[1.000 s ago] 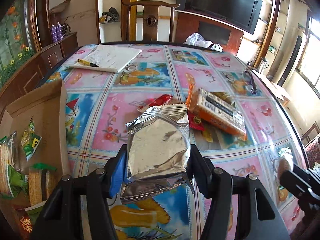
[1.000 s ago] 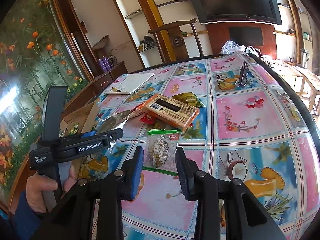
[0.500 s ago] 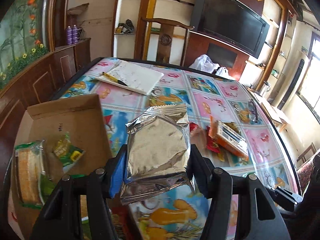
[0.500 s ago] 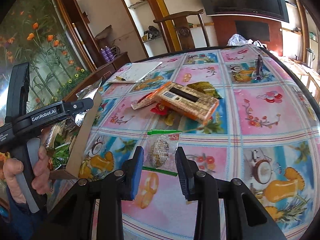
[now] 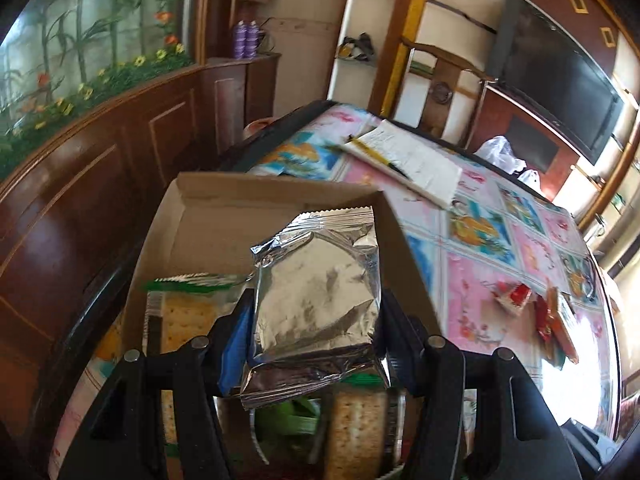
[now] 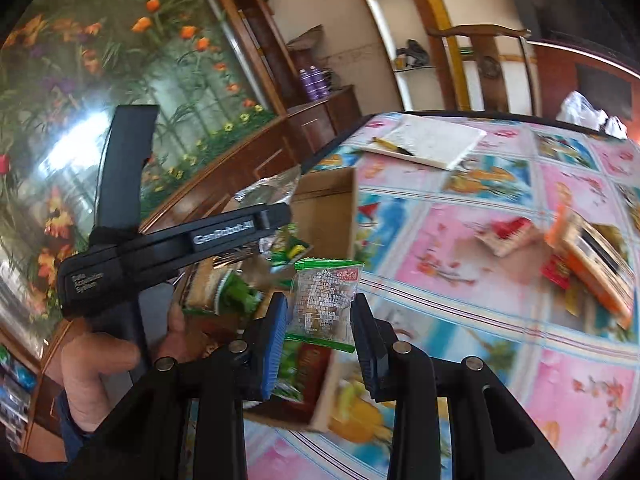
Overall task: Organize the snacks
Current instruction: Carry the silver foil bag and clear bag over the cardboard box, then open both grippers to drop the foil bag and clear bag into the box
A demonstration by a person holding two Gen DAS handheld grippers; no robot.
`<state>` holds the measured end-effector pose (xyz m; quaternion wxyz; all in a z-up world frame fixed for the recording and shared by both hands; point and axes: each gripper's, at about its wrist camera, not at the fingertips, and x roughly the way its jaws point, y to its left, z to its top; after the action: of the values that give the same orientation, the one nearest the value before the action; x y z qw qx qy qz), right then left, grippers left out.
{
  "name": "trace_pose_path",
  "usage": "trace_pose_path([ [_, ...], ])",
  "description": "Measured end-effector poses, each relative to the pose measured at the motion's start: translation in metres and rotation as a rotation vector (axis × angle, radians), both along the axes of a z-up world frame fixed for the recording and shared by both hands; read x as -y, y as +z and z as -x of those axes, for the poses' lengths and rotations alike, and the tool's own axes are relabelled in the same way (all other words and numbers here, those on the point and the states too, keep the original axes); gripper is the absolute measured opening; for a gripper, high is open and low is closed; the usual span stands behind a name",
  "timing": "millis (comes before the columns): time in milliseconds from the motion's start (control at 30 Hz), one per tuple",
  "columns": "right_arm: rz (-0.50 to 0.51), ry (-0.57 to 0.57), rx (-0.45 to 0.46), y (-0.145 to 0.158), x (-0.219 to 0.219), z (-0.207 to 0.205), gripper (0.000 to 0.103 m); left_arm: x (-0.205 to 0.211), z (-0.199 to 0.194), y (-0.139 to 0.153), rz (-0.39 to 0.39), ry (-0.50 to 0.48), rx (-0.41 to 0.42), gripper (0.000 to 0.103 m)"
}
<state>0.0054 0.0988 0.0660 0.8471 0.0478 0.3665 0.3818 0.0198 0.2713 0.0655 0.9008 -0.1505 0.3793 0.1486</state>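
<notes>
My left gripper [image 5: 316, 316] is shut on a silver foil snack bag [image 5: 316, 292] and holds it above the open cardboard box [image 5: 240, 208]. The box holds cracker packs [image 5: 184, 316] and green-wrapped snacks. My right gripper [image 6: 320, 320] is shut on a small clear snack packet with green ends [image 6: 326, 300], held over the box's near right edge [image 6: 344, 216]. The left gripper's body [image 6: 192, 240] shows in the right wrist view, over the box. More snacks lie on the table: a red packet [image 6: 508, 232] and an orange box [image 6: 592, 264].
The table carries a colourful patterned cloth [image 6: 480, 184]. A white notepad with a pen [image 5: 404, 156] lies at its far side. A wooden chair [image 5: 440, 80] stands behind the table. Dark wood panelling [image 5: 100, 184] runs along the left.
Both grippers have swung left from the middle of the table to above the cardboard box, each still holding its snack. The loose snacks on the table now lie to the right.
</notes>
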Motion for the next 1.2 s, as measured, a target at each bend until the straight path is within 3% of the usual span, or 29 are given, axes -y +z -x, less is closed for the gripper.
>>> trace_pose_path([
  [100, 0.013, 0.031, -0.016, -0.009, -0.021, -0.003, 0.036, -0.002, -0.004, -0.009, -0.003, 0.023, -0.043, 0.059],
  [400, 0.044, 0.061, -0.060, -0.038, -0.038, -0.008, 0.036, 0.005, -0.004, -0.009, -0.037, 0.019, -0.051, 0.059],
  [1200, 0.029, 0.068, -0.052, -0.040, -0.035, -0.002, 0.036, 0.012, -0.006, -0.009, -0.085, 0.030, -0.053, 0.059],
])
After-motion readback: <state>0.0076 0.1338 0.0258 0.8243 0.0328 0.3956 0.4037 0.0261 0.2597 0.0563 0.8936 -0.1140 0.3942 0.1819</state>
